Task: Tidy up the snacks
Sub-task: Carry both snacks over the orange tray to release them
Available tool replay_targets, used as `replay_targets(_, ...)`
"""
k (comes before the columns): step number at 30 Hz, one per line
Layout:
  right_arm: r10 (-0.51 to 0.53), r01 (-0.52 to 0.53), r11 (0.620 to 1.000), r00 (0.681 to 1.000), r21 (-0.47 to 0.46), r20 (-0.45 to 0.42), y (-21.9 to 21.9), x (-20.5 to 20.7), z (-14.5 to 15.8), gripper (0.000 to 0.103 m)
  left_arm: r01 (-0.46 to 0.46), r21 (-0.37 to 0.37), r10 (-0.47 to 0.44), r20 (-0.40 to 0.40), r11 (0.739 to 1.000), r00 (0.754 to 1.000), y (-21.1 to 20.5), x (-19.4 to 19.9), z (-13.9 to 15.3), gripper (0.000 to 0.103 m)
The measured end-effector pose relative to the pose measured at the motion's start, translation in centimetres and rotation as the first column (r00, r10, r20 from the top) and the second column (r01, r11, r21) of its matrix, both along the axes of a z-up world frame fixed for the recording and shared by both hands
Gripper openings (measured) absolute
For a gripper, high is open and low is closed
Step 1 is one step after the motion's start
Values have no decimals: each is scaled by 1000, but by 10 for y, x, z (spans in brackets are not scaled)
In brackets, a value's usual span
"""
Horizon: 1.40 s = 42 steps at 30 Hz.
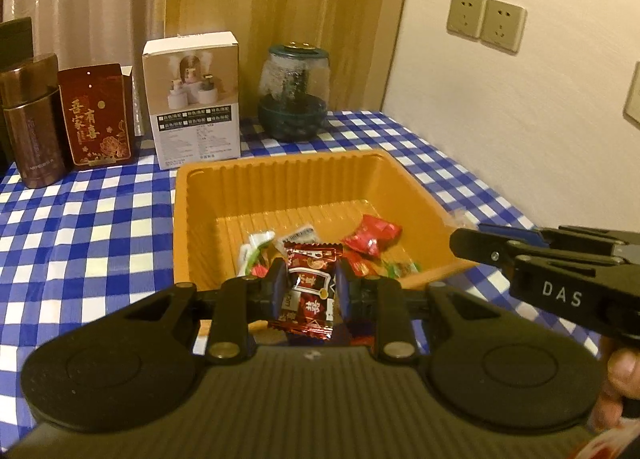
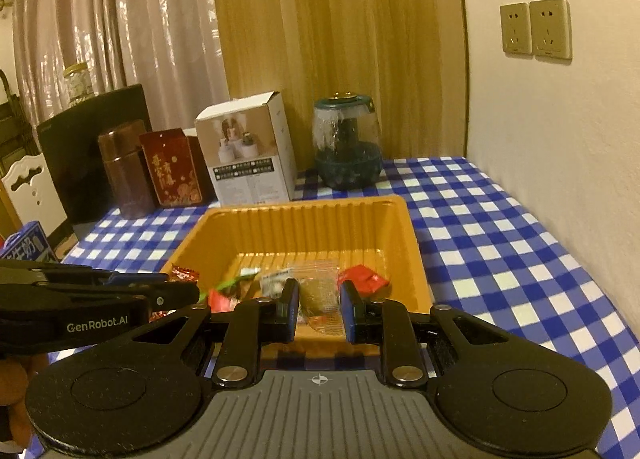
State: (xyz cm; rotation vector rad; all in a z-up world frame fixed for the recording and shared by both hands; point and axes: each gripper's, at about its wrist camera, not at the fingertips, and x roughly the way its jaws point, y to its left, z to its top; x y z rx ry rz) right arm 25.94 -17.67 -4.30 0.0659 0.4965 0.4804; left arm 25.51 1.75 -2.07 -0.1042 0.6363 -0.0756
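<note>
An orange plastic tray (image 1: pixel 280 183) sits on the blue checked table and holds several wrapped snacks, among them a red packet (image 1: pixel 374 237) and a white-green one (image 1: pixel 252 249). My left gripper (image 1: pixel 310 291) is shut on a dark red candy packet (image 1: pixel 310 291), held at the tray's near rim. My right gripper (image 2: pixel 319 309) holds a clear packet with a brownish snack (image 2: pixel 318 299) between its pads over the near part of the tray (image 2: pixel 304 219). Each gripper shows at the edge of the other's view: the right (image 1: pixel 560 263) and the left (image 2: pixel 100 295).
At the table's back stand a brown canister (image 1: pixel 34 127), a red gift box (image 1: pixel 98 115), a white product box (image 1: pixel 196 99) and a glass jar with a dark base (image 1: pixel 294 93). The wall runs along the right, with sockets (image 1: pixel 486 21).
</note>
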Motion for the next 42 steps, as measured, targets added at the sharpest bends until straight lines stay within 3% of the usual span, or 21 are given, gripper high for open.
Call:
replay_targets(18, -38, 40, 997, 999, 59, -30, 6, 47, 3, 22, -39, -28, 40, 18, 999, 999, 18, 44, -1, 24)
replay_targets(42, -57, 61, 997, 995, 42, -77, 17, 88, -13, 22, -67, -11, 66, -28, 998, 997, 27, 80, -27, 24)
